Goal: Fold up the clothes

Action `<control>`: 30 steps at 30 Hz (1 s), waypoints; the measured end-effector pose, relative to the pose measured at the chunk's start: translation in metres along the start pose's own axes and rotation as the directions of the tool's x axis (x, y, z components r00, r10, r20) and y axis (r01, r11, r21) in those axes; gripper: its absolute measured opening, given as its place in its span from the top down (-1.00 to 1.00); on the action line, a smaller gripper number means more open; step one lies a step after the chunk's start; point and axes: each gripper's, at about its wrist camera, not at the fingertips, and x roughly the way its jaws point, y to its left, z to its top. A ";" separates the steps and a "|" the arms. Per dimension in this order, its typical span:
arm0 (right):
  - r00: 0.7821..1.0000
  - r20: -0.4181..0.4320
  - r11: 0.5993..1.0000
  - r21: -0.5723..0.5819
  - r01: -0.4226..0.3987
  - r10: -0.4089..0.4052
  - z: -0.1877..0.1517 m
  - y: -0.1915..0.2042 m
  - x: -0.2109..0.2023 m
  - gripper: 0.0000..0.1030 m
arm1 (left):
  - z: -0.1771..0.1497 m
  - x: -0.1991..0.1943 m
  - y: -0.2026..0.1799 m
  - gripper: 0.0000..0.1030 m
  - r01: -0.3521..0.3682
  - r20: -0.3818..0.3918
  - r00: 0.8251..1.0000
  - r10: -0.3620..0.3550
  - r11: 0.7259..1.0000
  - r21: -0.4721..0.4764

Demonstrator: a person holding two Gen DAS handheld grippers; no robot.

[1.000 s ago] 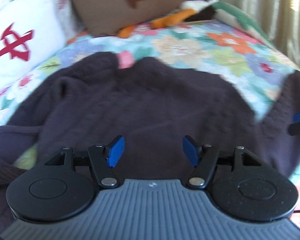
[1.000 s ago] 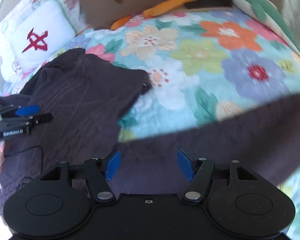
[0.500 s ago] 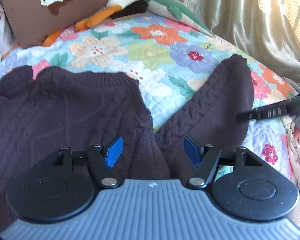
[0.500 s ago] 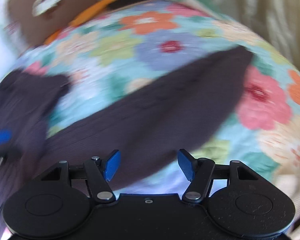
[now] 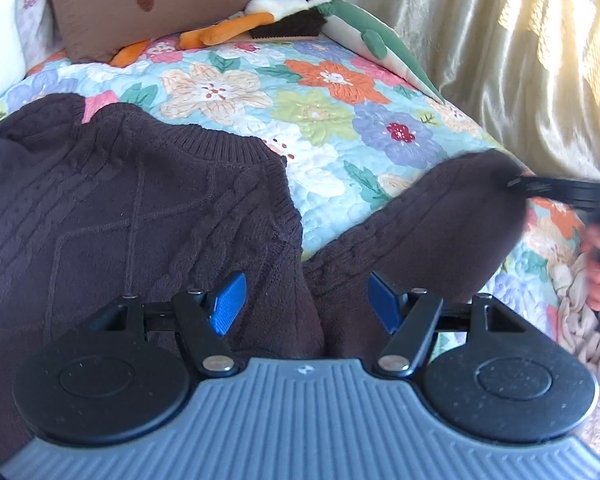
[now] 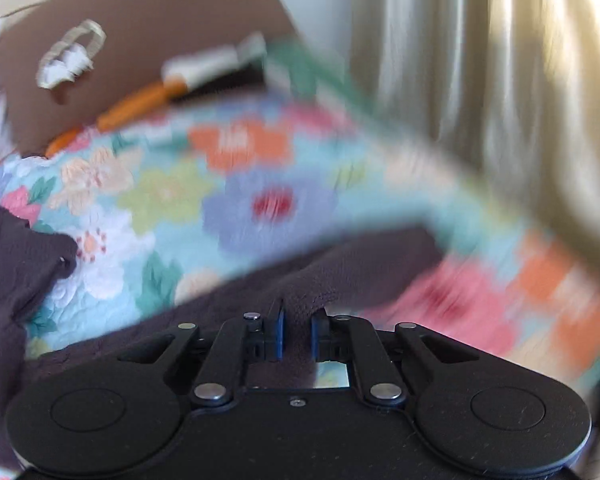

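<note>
A dark knitted sweater (image 5: pixel 132 216) lay spread on a flowered quilt (image 5: pixel 320 112), its body under and ahead of the left gripper (image 5: pixel 304 300), whose blue fingers (image 5: pixel 228 300) were spread wide with nothing between them. The ribbed hem ran across well beyond the left finger, and one sleeve (image 5: pixel 432 236) stretched away past the right finger toward the curtain (image 5: pixel 500 60).

The right gripper (image 6: pixel 298 334) had its fingers drawn close together, pinching a ridge of that sleeve's knit between the pads. The view from it was badly blurred, so how deep the bite went could not be told.

The risk lay in that pinch. A thick, loose knit bunched into a narrow ridge could slide out if the sleeve were pulled fast. The sweater's body had nothing pressing it down, so a pull on the sleeve could drag it across the quilt and rumple whatever was lying flat. A lifted sleeve could also twist and land skewed.
</note>
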 end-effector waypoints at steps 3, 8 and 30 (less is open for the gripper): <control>0.989 0.100 0.980 -0.153 0.126 -0.112 0.002 0.002 -0.040 0.77 | -0.006 -0.006 0.000 -0.30 0.004 -0.032 0.999 -0.005 0.999 -0.039; 0.981 -0.132 0.966 -0.231 0.112 -0.145 -0.032 -0.017 -0.019 0.77 | -0.025 0.005 -0.005 -0.30 -0.041 -0.144 0.989 0.036 0.999 -0.032; 0.791 -0.184 0.793 -0.081 -0.604 0.584 0.046 0.107 -0.059 -0.40 | -0.020 -0.108 0.176 -0.37 -0.504 -0.016 0.852 0.523 0.812 -0.294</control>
